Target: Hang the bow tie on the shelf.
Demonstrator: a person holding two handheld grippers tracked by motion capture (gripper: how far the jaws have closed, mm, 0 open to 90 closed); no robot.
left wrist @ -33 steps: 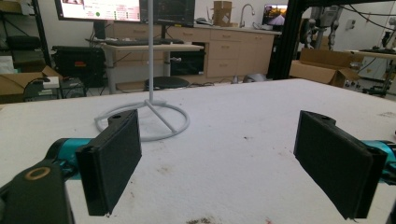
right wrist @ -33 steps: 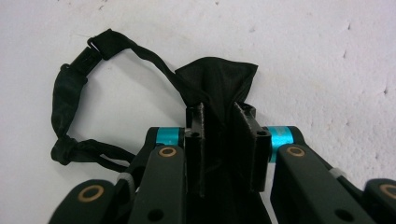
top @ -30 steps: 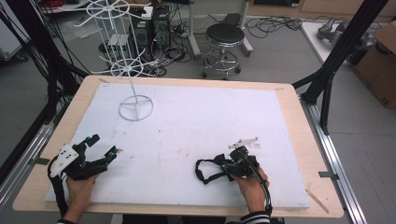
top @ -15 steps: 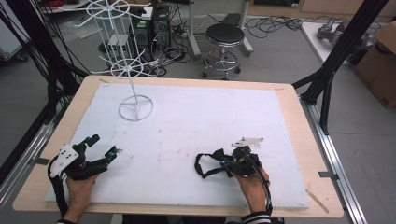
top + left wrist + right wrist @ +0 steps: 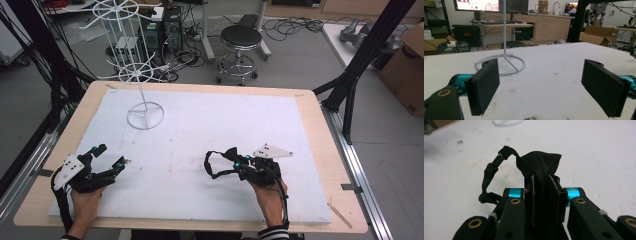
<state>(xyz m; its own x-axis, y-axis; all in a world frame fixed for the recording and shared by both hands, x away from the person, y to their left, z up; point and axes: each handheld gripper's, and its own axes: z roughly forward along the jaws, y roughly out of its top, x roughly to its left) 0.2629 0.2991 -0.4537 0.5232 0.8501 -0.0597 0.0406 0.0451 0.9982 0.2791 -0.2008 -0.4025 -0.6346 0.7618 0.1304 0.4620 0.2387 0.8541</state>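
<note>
A black fabric piece (image 5: 540, 163) with a thin black strap (image 5: 490, 177) is clamped between the jaws of my right gripper (image 5: 545, 192). In the high view the right gripper (image 5: 236, 164) lies low over the white mat at front centre-right, and the strap (image 5: 211, 164) loops out to its left on the mat. My left gripper (image 5: 112, 155) rests at the front left, its jaws wide apart with nothing between them. In the left gripper view, the left gripper (image 5: 549, 87) points at the ring base of a white wire stand (image 5: 500, 66).
The white wire stand (image 5: 145, 116) rises from the back left of the white mat (image 5: 215, 120), with spoked wheels at two heights. The mat lies on a wooden table (image 5: 327, 150). Behind the table are a stool (image 5: 241, 37) and cables on the floor.
My right gripper has shifted and turned slightly with the black fabric still in it. The left gripper has stayed where it was, open.
</note>
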